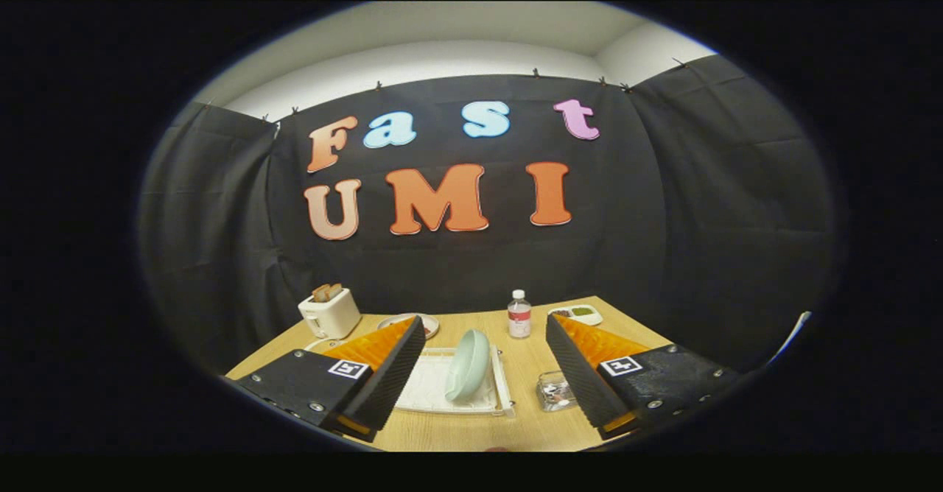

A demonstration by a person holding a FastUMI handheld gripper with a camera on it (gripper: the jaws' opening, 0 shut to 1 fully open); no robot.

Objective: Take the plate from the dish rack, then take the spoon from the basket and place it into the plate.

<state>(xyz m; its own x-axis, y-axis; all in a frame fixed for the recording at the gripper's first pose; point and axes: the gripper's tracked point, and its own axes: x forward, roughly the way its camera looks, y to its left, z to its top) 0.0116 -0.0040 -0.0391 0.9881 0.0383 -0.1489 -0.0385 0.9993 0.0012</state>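
We see the gripper (486,374) held above the near side of the desk (527,433), its fingers spread wide apart and holding nothing. Between them, a little ahead, the plate (468,365) stands on edge in the dish rack (431,392), a pale tray lying flat on the wood; the plate looks pale green and leans slightly. So we judge the first step not yet done: the plate is in its rack and no finger touches it. Just beside the rack, close in front of the right finger, sits a small clear basket (554,391) with something shiny inside; we take this for the spoon's place, though we cannot make out the spoon itself. Beyond the fingers stand a toaster (329,314) with bread in its slots, a small dish (409,323) partly hidden by the left finger, a water bottle (519,315) and a flat tray of food (576,314) near the far edge. Everything remains: lift the plate out, set it down, fetch the spoon, lay it in the plate. The open gripper seems roughly lined up on the plate.
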